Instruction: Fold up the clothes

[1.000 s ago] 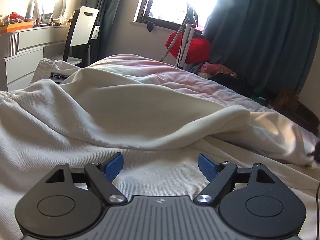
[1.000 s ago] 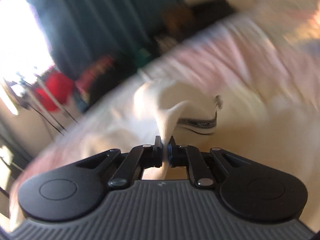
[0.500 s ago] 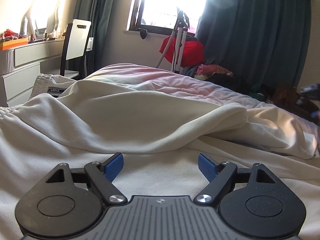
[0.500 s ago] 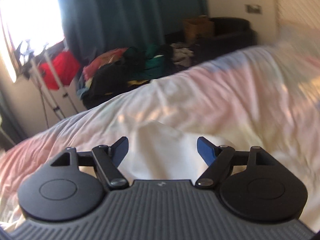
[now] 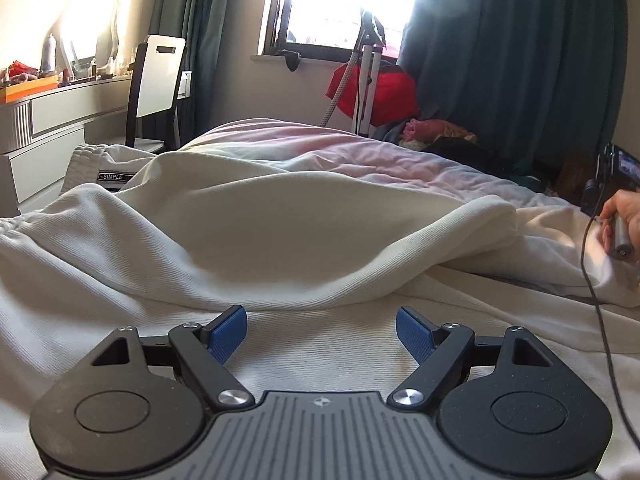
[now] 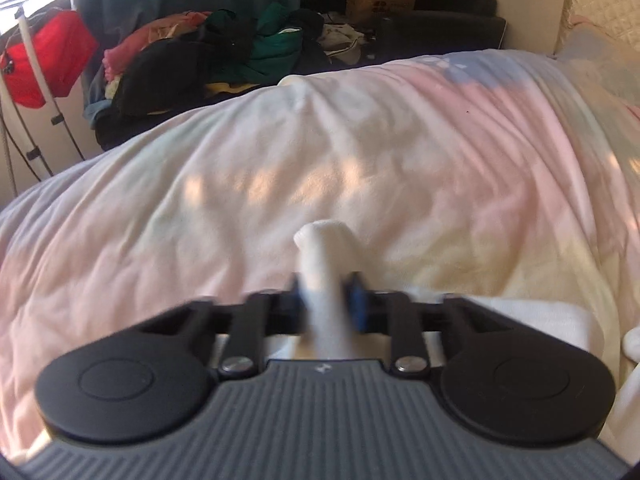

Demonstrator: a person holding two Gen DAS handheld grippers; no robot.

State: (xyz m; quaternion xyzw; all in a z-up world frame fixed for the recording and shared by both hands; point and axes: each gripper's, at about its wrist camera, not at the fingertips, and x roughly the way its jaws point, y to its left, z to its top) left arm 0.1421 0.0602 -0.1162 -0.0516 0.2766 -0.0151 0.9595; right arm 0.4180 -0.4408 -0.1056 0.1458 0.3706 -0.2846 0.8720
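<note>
A bed with a pastel pink quilt (image 6: 400, 152) carries a cream ribbed garment (image 5: 280, 220) spread across it, and white waistbanded trousers (image 5: 104, 164) lie toward ten o'clock.

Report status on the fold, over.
Right gripper just closed, pinching a fold of the cream garment. Left gripper open, empty, above the cloth. Nothing in the way on the bed.
</note>
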